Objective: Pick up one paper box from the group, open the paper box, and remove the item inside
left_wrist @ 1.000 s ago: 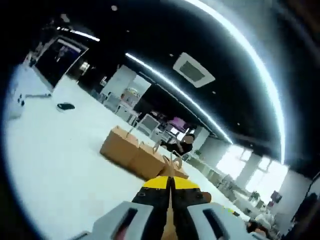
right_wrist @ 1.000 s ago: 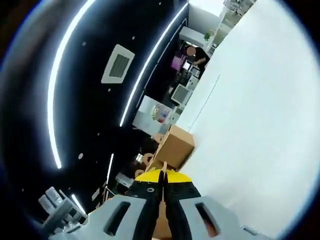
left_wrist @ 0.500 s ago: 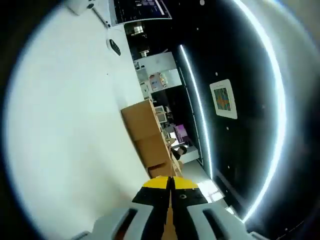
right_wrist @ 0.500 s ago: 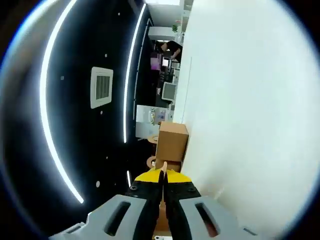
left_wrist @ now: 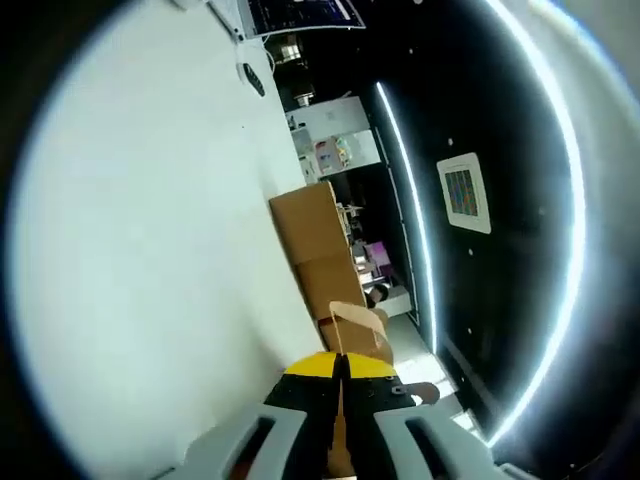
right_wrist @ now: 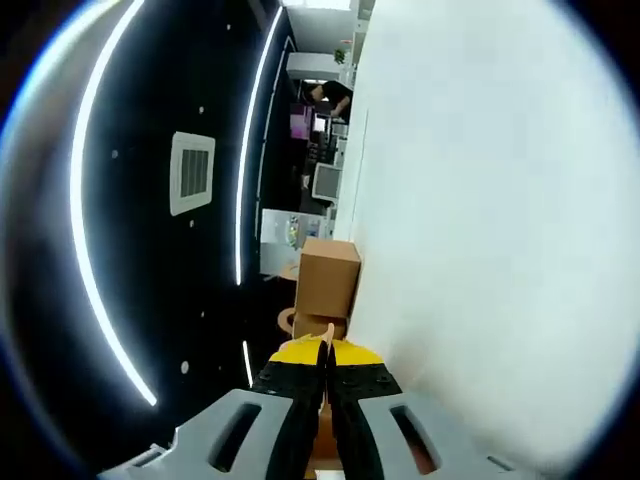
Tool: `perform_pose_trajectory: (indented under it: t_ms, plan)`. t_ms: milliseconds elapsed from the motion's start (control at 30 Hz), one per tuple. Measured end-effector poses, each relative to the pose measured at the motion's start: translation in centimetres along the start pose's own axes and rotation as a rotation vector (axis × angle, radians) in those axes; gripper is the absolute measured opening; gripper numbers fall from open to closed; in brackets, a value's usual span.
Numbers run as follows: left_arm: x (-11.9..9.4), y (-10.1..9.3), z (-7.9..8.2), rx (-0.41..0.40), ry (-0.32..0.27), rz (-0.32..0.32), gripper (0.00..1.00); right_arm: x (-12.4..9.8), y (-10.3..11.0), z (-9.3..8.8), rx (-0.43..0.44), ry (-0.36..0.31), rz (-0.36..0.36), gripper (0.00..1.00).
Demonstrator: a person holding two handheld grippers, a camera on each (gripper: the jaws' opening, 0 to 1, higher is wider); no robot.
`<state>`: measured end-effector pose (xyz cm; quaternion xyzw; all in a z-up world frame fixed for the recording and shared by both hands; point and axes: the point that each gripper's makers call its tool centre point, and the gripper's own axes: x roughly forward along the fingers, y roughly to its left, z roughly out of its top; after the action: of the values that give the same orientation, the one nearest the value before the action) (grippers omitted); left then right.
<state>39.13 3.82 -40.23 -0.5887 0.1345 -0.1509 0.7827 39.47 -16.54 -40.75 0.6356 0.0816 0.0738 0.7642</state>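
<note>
1. Two rolled views put the white bench (left_wrist: 130, 250) on the left of the left gripper view and on the right of the right gripper view (right_wrist: 480, 220); it is the largest thing here, and it carries the boxes.
2. Brown paper boxes (left_wrist: 312, 228) stand in a row on the bench, running away from the left gripper; in the right gripper view one box (right_wrist: 326, 280) stands just beyond the jaws. Which edge of the bench they sit by cannot be told.
3. The nearest box (left_wrist: 355, 330) has a flap lifted, and part of it appears to lie at the jaws, so this seems to be the box being opened.
4. The left gripper (left_wrist: 340, 368) has its jaws pressed together, with brown card showing between them lower down; it looks clamped on that box.
5. The right gripper (right_wrist: 324, 358) is likewise closed, card visible between its jaws, seemingly pinching a handle or flap (right_wrist: 322, 333).
6. To open it well, both grips should hold firm while the hands part gently along the flap's fold, so the card does not tear; the item inside is hidden.
</note>
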Motion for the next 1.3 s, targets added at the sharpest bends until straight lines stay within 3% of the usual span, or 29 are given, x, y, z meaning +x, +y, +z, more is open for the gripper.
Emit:
perform_pose_trajectory:
  t_ms: [267,333,467,767,967,1000,1067,1133,1300]
  plan:
    - [0.1,0.2,-0.4,0.005,0.011,0.013,0.04,-0.3,0.3,-0.6,-0.02,0.002,-0.011,0.03]
    - [0.1,0.4,-0.8,0.013,0.03,0.032,0.04,-0.2,0.1,-1.1,-0.064,0.02,-0.033,0.03]
    - [0.2,0.8,-1.9,0.073,0.087,0.085,0.04,-0.1,0.1,-1.3,-0.075,0.022,-0.04,0.03]
    - [0.1,0.9,-2.4,0.103,0.11,0.096,0.04,-0.1,-0.2,-1.3,-0.119,0.029,-0.055,0.03]
    - [-0.8,0.4,-0.1,0.095,0.059,0.062,0.07,-0.7,0.8,0.3,-0.076,0.007,-0.014,0.04]
    - [-1.1,-0.3,0.8,0.144,0.042,0.043,0.08,-0.9,1.3,0.7,-0.079,0.002,-0.003,0.04]
    - [-1.4,-1.2,1.6,0.168,0.029,0.029,0.11,-1.0,2.4,1.2,-0.104,-0.011,0.021,0.03]
    - [-1.6,-2.7,2.7,0.223,0.001,-0.004,0.22,-1.1,3.8,1.7,-0.133,-0.026,0.049,0.04]
    - [-2.0,-5.4,2.9,0.356,0.016,-0.058,0.31,-1.3,6.7,1.9,-0.203,-0.032,0.11,0.11]
